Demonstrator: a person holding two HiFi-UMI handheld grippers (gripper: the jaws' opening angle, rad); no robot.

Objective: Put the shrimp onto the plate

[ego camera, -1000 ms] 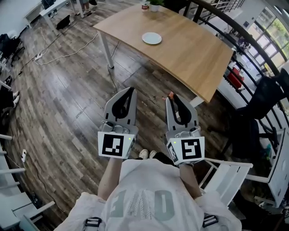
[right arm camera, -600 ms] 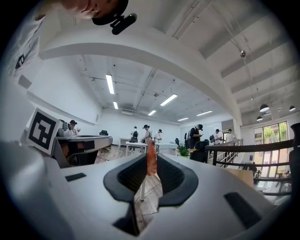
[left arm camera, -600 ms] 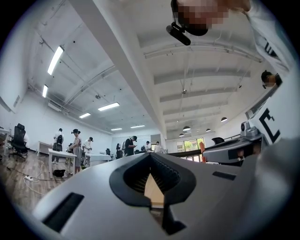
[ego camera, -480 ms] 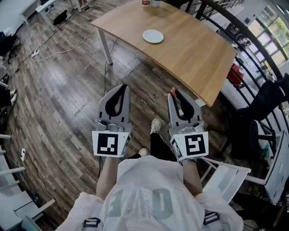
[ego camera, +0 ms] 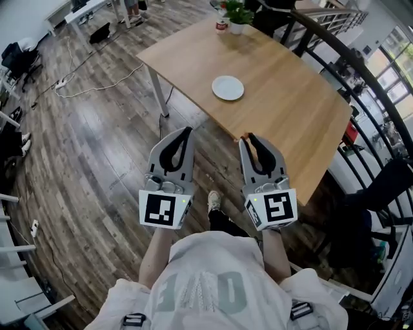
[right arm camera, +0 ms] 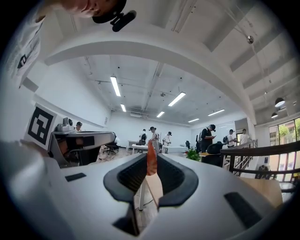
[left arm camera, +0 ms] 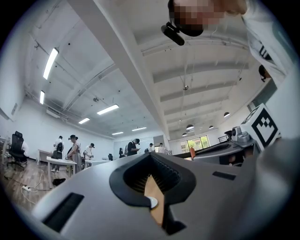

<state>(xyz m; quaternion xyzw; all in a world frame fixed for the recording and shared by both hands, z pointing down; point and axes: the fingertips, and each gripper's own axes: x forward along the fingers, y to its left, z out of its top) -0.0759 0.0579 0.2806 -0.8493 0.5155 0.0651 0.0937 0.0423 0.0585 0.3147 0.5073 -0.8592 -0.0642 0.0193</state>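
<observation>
A white plate [ego camera: 228, 87] lies empty on the wooden table [ego camera: 284, 109] ahead of me. Both grippers are held over the floor, short of the table's near edge. My right gripper [ego camera: 246, 137] is shut on a small orange shrimp [ego camera: 244, 136], which sticks up from between the fingertips as an orange sliver [right arm camera: 151, 158]. My left gripper [ego camera: 188, 130] is shut with nothing in it. Through the loop of the left gripper [left arm camera: 151, 157] I see a strip of table and the plate [left arm camera: 151, 202]. The right gripper's shrimp [left arm camera: 191, 152] also shows there.
A potted plant [ego camera: 240, 13] and a small red-and-white cup [ego camera: 221, 24] stand at the table's far end. A black railing [ego camera: 361, 71] runs along the right. Cables [ego camera: 97, 71] trail over the wooden floor at the left. My shoe [ego camera: 215, 201] shows below the grippers.
The table and plate have come closer and shifted right as the person steps forward. Both grippers keep the same pose, the right one still shut on the shrimp.
</observation>
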